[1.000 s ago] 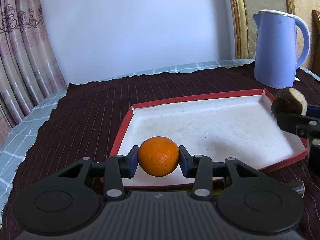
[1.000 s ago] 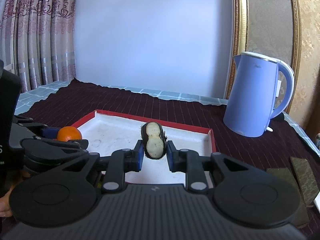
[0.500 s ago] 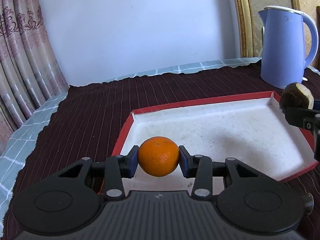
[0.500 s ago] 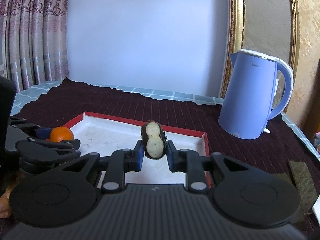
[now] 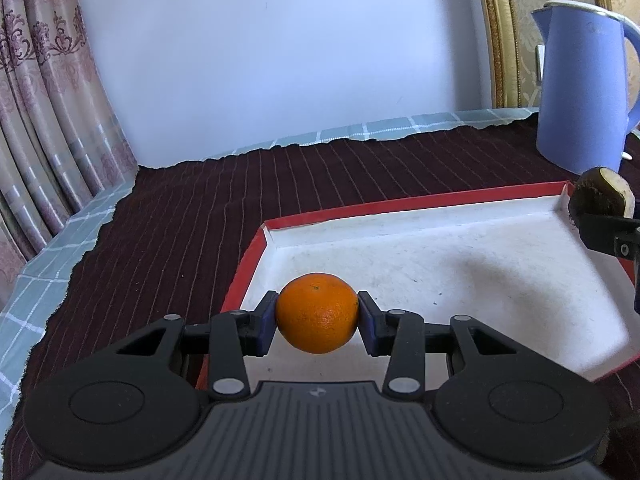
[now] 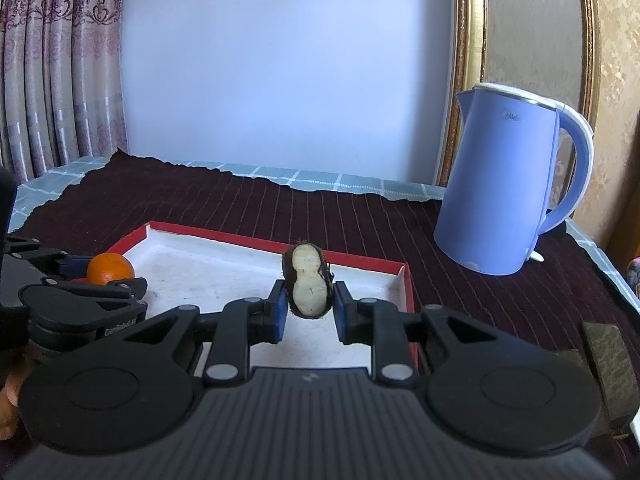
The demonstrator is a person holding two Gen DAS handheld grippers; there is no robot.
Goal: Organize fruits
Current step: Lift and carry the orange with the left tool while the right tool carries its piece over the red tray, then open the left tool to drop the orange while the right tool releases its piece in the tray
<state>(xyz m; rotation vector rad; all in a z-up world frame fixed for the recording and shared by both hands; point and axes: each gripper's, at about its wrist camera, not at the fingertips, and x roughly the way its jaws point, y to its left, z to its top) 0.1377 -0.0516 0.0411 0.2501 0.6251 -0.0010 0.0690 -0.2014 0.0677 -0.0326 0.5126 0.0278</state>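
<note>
Tray (image 5: 460, 248) now sits closer under both claws than a second ago. Left claw (image 5: 318, 318) clamps the orange (image 5: 317, 312), right claw (image 6: 308, 306) clamps the halved dark fruit (image 6: 307, 284), likely mangosteen. Both over tray; release next.

You see a matt dimpled orange (image 5: 317, 313), a glossy plastic kettle (image 6: 506, 196), ribbed dark cloth (image 5: 192, 216) and a tray (image 5: 460, 240) lined with rough white paper

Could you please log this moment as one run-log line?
left gripper: orange | right gripper: dark cut fruit | both above tray, unreleased
</note>
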